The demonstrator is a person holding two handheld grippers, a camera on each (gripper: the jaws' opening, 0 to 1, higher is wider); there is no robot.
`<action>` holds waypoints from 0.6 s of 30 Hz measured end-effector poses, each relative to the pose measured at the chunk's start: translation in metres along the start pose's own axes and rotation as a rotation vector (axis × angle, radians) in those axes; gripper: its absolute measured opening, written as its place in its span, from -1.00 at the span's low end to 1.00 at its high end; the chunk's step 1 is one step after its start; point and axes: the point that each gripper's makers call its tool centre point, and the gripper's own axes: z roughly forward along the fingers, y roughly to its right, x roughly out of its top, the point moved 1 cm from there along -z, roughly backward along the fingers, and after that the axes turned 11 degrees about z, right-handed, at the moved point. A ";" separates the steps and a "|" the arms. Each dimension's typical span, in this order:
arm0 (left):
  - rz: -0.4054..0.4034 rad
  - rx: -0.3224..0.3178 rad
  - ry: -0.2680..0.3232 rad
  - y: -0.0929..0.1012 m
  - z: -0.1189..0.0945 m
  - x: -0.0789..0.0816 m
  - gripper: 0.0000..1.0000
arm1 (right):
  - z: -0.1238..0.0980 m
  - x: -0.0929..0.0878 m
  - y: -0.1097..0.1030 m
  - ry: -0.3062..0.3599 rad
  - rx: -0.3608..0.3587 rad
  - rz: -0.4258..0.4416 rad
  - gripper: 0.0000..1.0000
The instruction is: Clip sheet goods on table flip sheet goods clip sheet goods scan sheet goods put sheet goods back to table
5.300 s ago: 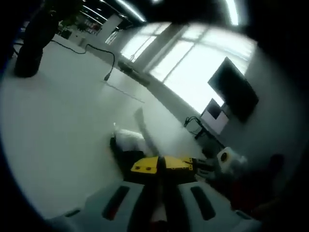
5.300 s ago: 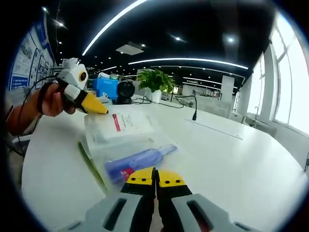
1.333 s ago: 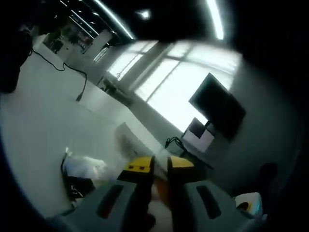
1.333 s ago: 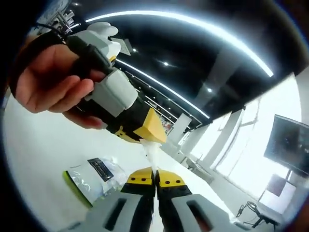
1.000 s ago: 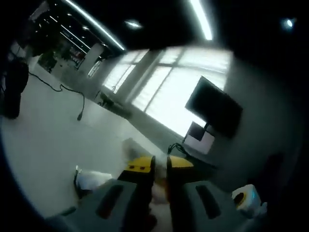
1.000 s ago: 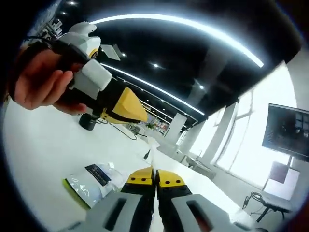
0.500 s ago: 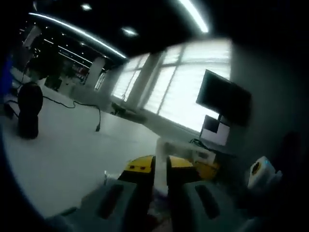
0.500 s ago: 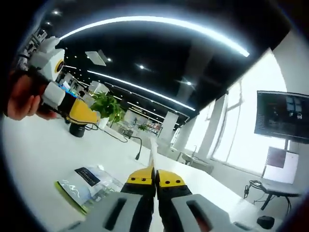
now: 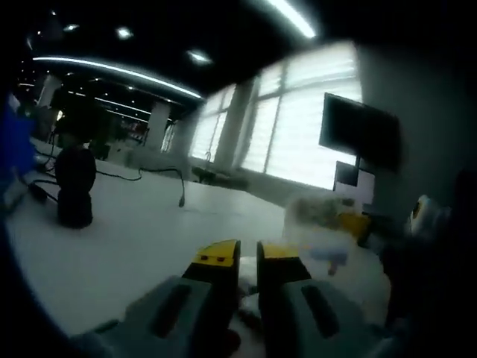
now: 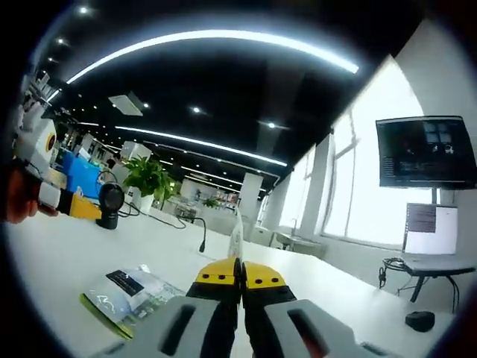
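A: What's the biggest thing here?

B: The white table (image 10: 52,261), running across the right gripper view and also under the left gripper view. Behind it, bright windows (image 9: 298,119) and a dark wall screen (image 10: 426,151).

A: And the sheet goods?

B: One thin pale sheet (image 10: 236,237) stands edge-on, straight up out of the right gripper (image 10: 240,270), whose yellow-tipped jaws are clenched tight on its lower edge. In the left gripper view the same held packet (image 9: 317,224) appears as a blurred whitish shape off to the right, above the table. A second clear packet with a green edge and a black label (image 10: 127,294) lies flat on the table, left of the right gripper's jaws.

A: The left gripper?

B: The left gripper (image 9: 248,253) has its jaws parted by a narrow gap with nothing between them. It also shows at the left edge of the right gripper view, in a person's hand (image 10: 19,198), well apart from the sheet.

A: Smaller items?

B: A potted plant (image 10: 147,179), a round black device (image 9: 74,183), a black cable (image 10: 195,224) on the table.
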 end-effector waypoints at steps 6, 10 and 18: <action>-0.001 0.024 -0.023 -0.009 -0.005 -0.014 -0.95 | -0.001 -0.003 0.011 0.000 -0.027 0.073 -1.00; 0.010 0.039 -0.022 -0.017 -0.009 -0.016 -0.95 | -0.003 -0.005 0.021 -0.002 -0.052 0.115 -1.00; 0.048 0.064 -0.016 -0.028 -0.015 -0.020 -0.95 | -0.007 -0.012 0.035 -0.011 -0.086 0.175 -1.00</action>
